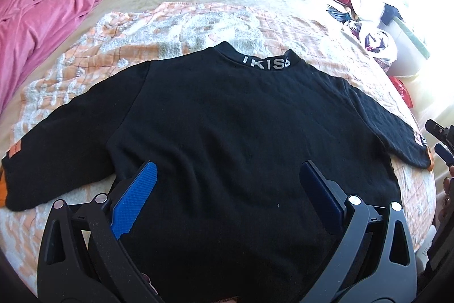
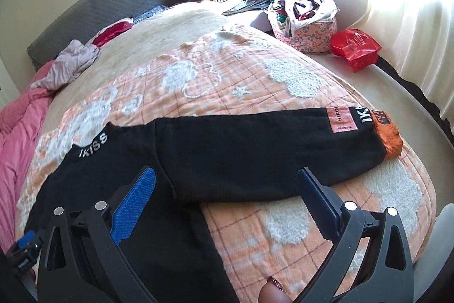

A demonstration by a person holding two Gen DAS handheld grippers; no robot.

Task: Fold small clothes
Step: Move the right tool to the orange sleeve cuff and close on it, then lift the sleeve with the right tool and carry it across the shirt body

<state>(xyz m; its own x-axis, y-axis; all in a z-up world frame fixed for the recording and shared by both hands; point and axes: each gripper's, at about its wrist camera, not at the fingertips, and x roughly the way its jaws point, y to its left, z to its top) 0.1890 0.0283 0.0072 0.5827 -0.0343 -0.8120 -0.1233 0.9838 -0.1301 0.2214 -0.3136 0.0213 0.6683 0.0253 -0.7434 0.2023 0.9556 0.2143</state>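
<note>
Black sweatshirt (image 1: pixel 227 127) lies flat, spread on the orange-and-white quilt (image 2: pixel 227 81) on the bed, collar w/ "IKISS" lettering (image 1: pixel 265 61) pointing away from the person, hem toward them. Both sleeves out sideways, so the garment's long axis runs left–right, across both tongs' line of reach.

Left tongs (image 1: pixel 227 186): wide apart, holding nothing, over the lower body of the sweatshirt, roughly centred btw. the sleeves. Left sleeve (image 1: pixel 56 138) runs off to its left, well apart from the blue pads.

Right tongs (image 2: pixel 227 189): also wide, empty, hovering just above the right armpit area. Right sleeve (image 2: pixel 269 144) runs ahead and to the right, ending in the orange cuff (image 2: pixel 387 137) near the bed edge.

Judgement: first fold prob. a sleeve brought inward over the body. Right tongs nearer the right sleeve; cuff is the far end, so a reach rightward along the sleeve is needed. Left tongs would need a bigger sideways shift for its sleeve.
</note>
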